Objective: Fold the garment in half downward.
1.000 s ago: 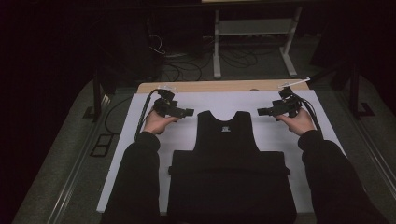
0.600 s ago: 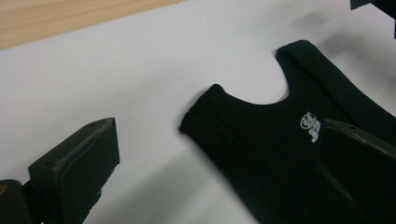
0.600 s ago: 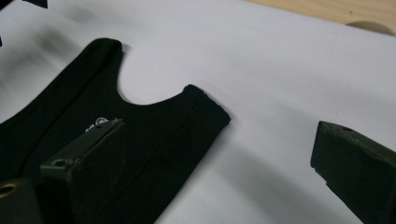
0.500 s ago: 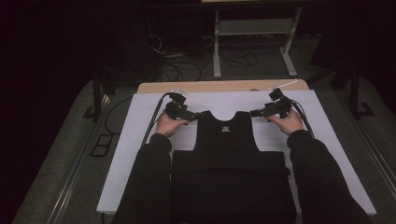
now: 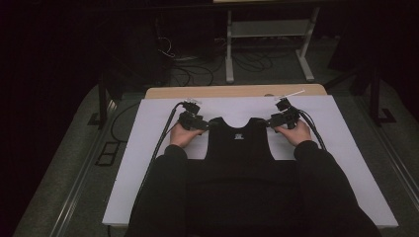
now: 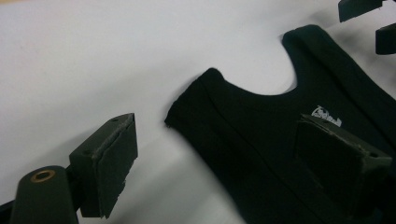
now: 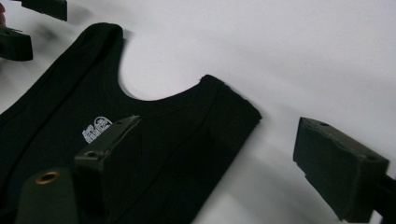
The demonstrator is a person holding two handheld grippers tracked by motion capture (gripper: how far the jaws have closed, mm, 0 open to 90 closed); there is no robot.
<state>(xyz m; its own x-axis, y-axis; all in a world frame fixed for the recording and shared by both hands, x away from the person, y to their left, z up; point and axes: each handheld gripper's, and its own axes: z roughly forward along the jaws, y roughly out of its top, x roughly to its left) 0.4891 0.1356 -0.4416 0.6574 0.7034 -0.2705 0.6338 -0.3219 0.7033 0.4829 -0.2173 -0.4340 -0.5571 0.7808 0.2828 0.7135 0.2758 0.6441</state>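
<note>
Now my left tongs (image 5: 210, 125) and right tongs (image 5: 267, 123) have just been closing, each straddling a shoulder strap of the black tank top (image 5: 240, 148) flat on the white counter (image 5: 148, 148), pads not pressing. It looks soft and limp; straps suit gripping.

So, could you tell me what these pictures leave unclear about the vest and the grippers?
- Black vest, high view: its lower part merges with the person's dark sleeves; the hem cannot be traced.
- White neck label, right gripper view: print too small and blurred to read.
- Left gripper and right gripper, high view: tips too small and dark against the straps to judge contact; their jaws have just been closing.
</note>
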